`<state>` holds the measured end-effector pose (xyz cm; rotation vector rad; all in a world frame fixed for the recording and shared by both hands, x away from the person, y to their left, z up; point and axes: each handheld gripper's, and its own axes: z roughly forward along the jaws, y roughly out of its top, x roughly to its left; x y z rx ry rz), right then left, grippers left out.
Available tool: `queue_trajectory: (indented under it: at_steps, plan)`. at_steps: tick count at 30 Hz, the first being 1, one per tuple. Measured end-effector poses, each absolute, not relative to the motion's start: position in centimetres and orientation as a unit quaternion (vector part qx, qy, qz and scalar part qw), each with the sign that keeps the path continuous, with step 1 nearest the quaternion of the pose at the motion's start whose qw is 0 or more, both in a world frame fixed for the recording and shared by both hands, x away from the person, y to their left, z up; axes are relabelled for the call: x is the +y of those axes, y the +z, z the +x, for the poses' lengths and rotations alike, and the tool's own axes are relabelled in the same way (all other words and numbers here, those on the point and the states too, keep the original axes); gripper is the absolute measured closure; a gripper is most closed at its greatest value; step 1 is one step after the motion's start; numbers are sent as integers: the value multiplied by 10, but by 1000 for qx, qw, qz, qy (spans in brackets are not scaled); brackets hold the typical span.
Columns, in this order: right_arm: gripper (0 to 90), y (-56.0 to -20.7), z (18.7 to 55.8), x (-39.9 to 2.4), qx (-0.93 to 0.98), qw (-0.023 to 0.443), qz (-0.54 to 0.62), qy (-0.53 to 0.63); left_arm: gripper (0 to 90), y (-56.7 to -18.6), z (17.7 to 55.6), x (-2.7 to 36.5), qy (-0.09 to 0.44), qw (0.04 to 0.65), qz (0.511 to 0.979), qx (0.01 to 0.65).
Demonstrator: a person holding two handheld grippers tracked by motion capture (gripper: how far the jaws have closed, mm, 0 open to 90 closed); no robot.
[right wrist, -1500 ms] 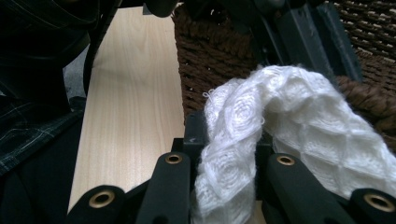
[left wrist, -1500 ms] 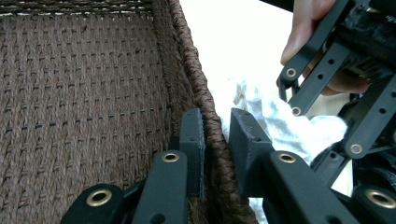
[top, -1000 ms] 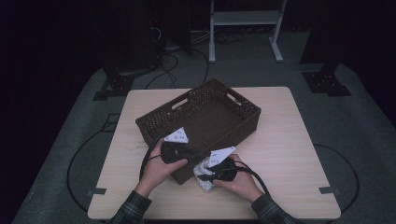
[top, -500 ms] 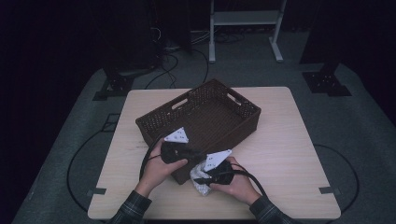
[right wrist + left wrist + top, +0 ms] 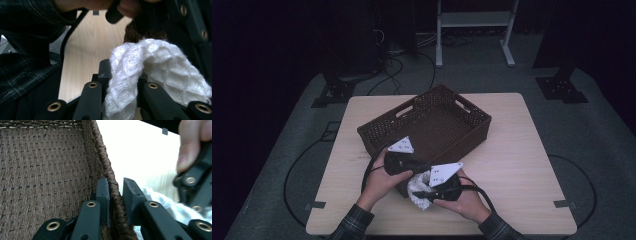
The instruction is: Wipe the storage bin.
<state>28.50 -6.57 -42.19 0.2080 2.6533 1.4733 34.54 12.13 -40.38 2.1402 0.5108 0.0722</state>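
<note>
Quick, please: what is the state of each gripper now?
Left gripper: closed on the rim of the brown woven basket.
Right gripper: closed on the white knitted cloth.

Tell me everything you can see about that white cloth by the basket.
The white cloth is a soft knit with a raised honeycomb pattern and fuzzy edges, bunched into a crumpled lump. The right gripper pinches a fold of it between its black jaws. It sits at the near side of the wooden table, just outside the near wall of the brown woven basket, whose rim the left gripper clamps.
</note>
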Motion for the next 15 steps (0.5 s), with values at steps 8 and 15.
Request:
queue_trajectory:
  at_steps: [8, 15]
  plan:
    - [764, -423, 284, -58, 869, 52, 61, 489, 750, -404, 345, 121, 30, 452, 867, 207]
    - [769, -438, 290, -51, 878, 43, 69, 472, 750, -404, 345, 121, 30, 452, 867, 207]
